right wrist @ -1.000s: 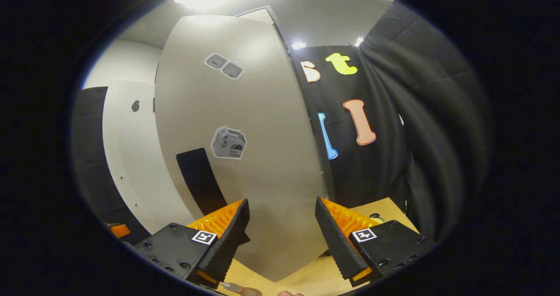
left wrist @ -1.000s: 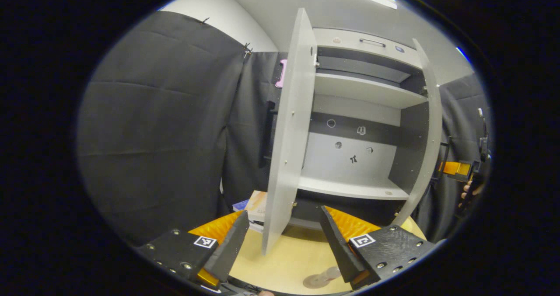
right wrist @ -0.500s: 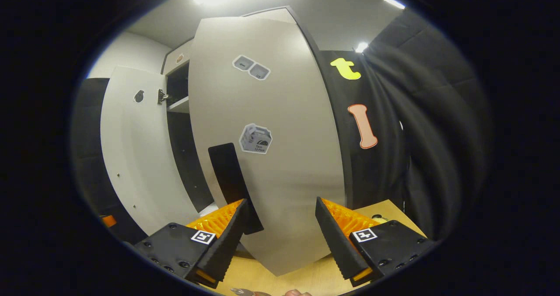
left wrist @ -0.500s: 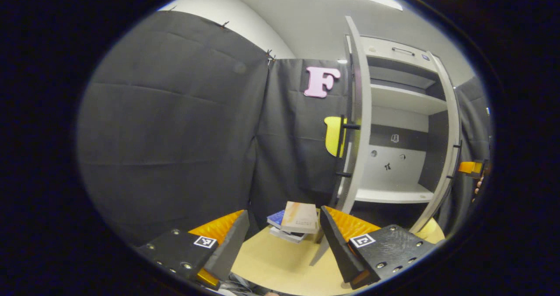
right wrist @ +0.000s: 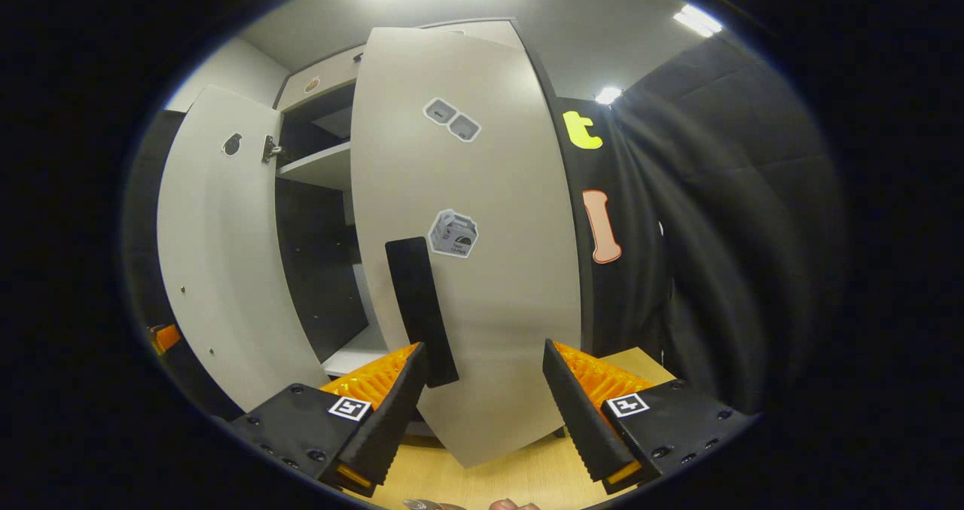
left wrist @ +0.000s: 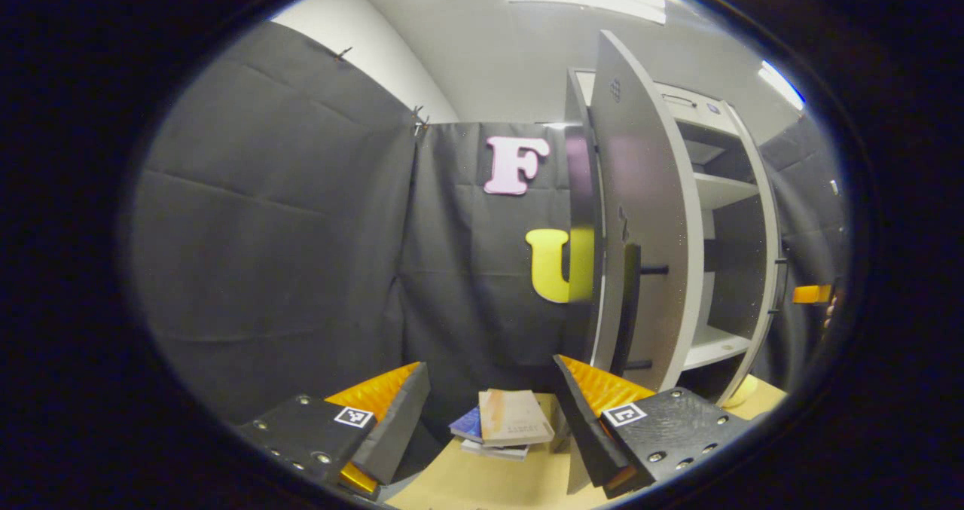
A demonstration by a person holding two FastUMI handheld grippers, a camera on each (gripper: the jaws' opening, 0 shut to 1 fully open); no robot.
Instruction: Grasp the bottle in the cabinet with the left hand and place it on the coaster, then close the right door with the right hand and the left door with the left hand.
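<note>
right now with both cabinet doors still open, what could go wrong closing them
1. The right gripper has its jaws open around the grey right cabinet door, beside its black vertical handle; a push could slide off the flat panel.

2. The small stack of books on the light wooden table lies near the grey left cabinet door; the left gripper might knock them while reaching for it.

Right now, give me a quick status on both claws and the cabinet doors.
Left claw open, empty, facing left door. Right claw open, at right door beside its black handle. Both doors ajar. Books on table by the left door.
</note>
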